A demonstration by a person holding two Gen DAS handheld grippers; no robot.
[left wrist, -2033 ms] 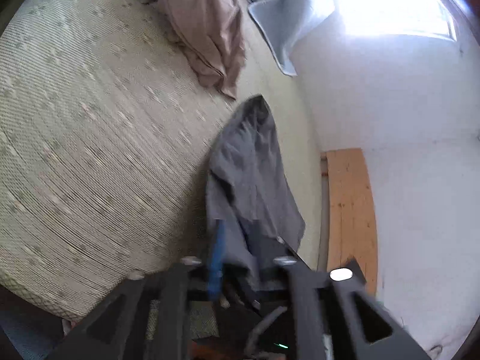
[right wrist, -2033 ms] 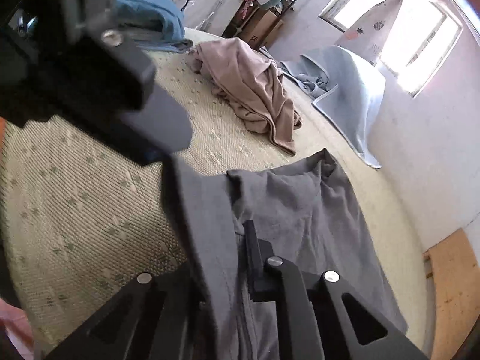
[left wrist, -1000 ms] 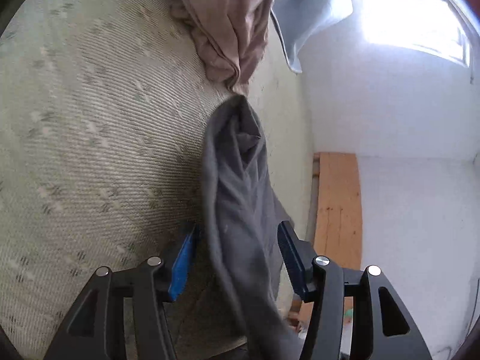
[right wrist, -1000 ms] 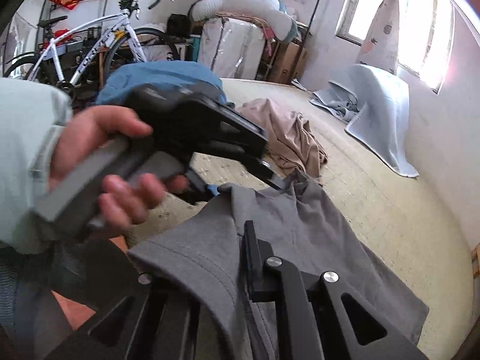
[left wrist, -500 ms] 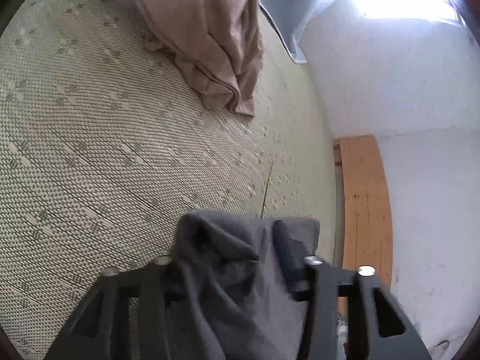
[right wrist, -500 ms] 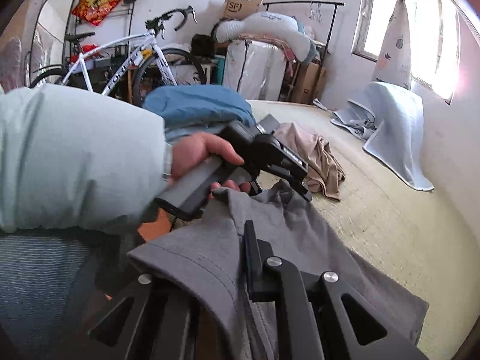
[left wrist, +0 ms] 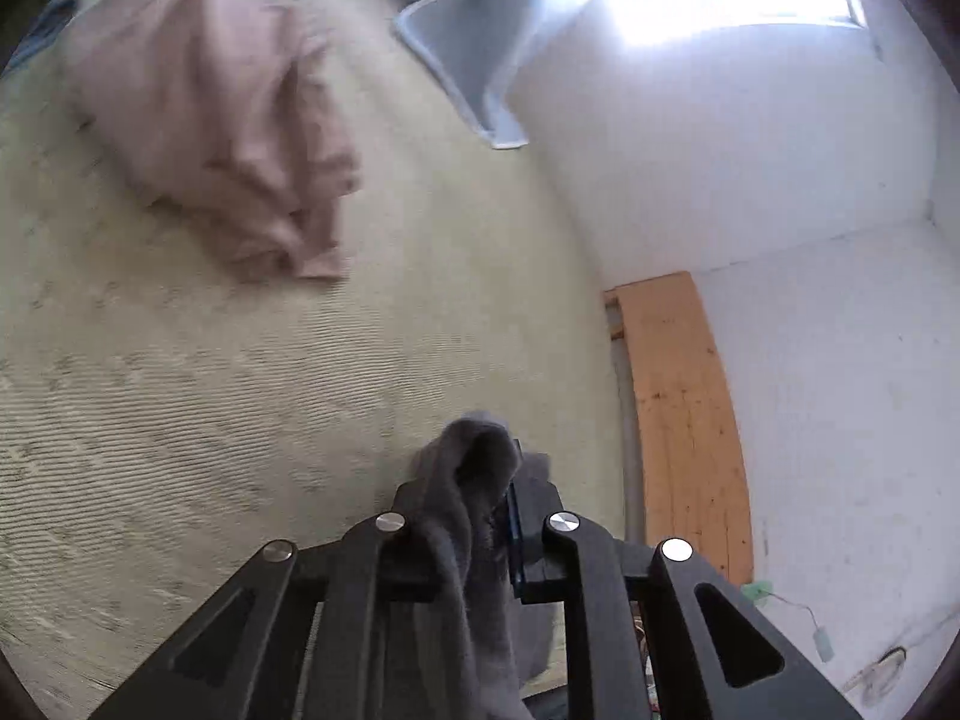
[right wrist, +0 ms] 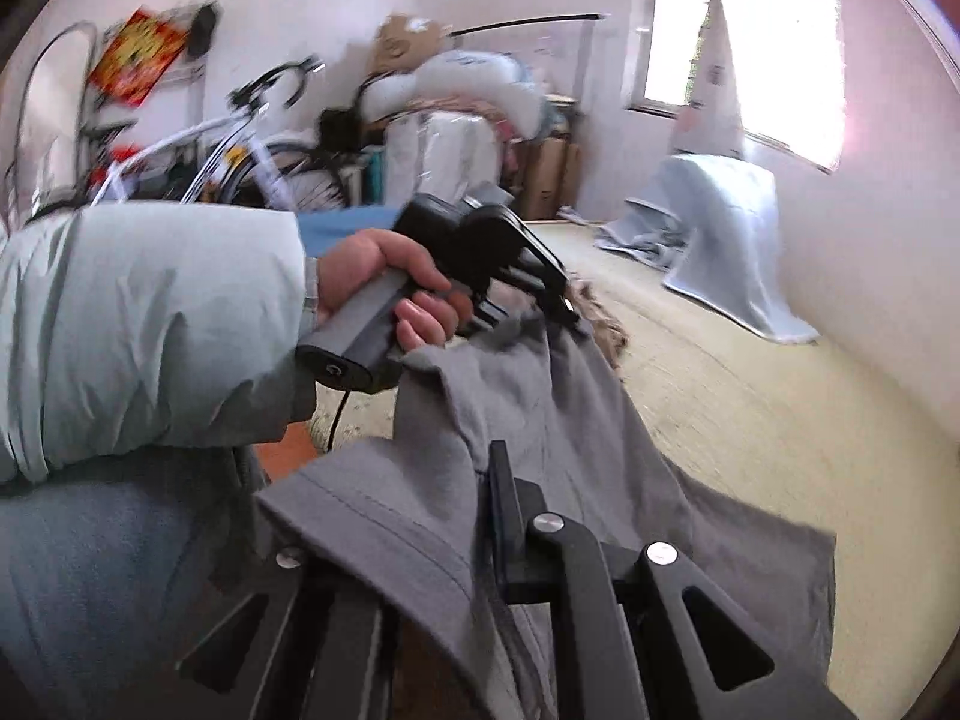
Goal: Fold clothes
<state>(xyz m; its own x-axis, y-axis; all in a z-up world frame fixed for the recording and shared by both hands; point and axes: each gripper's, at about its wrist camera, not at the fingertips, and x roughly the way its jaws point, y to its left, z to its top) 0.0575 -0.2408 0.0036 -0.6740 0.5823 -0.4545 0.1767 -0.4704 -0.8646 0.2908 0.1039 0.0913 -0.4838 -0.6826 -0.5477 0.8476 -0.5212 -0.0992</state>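
You have the grey garment (right wrist: 528,420) lifted off the woven mat, stretched between two pinch points. In the right wrist view it fills the lower centre: one hemmed edge drapes across the bottom of the frame, the cloth rises in creased folds to a bunched corner at centre, and a loose flap hangs toward the lower right. In the left wrist view you see only a rumpled hump of the same grey fabric (left wrist: 474,480) at bottom centre, trailing down out of frame. The cloth is plain and unfolded.
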